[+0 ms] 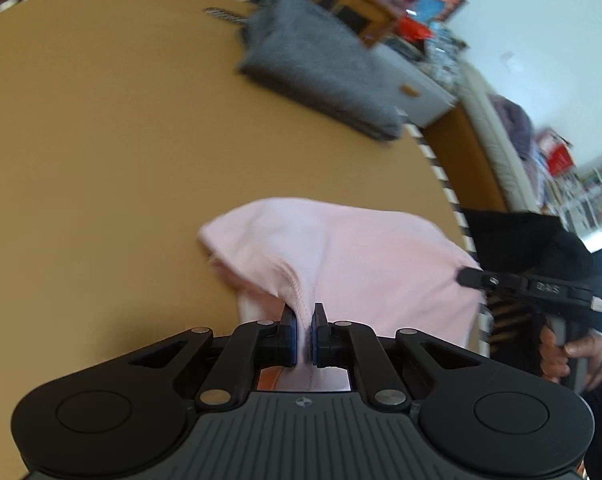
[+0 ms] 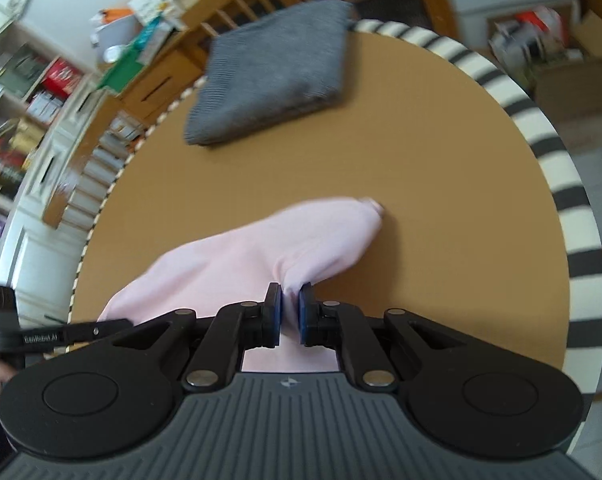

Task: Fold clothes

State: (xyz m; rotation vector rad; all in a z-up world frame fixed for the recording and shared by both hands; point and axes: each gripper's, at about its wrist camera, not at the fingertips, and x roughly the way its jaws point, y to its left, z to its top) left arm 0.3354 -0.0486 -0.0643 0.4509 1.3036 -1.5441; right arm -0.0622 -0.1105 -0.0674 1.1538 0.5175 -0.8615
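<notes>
On tan table (image 1: 101, 140): pink garment (image 1: 361, 248) pinched at seam by left hand-held gripper (image 1: 304, 334), bunched fold clamped by right hand-held gripper (image 2: 289, 314); folded grey sweater (image 2: 269, 76) lying beyond.

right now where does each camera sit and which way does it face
Left wrist: sits on the left gripper, looking along its fingers over the pink garment pinched there, toward the grey folded sweater; the right gripper and the hand holding it show at right.
Right wrist: sits on the right gripper, looking along its fingers across the round table; the left gripper's finger shows at left.
Shared: both see the pink garment, the grey sweater and the table with its striped rim.
</notes>
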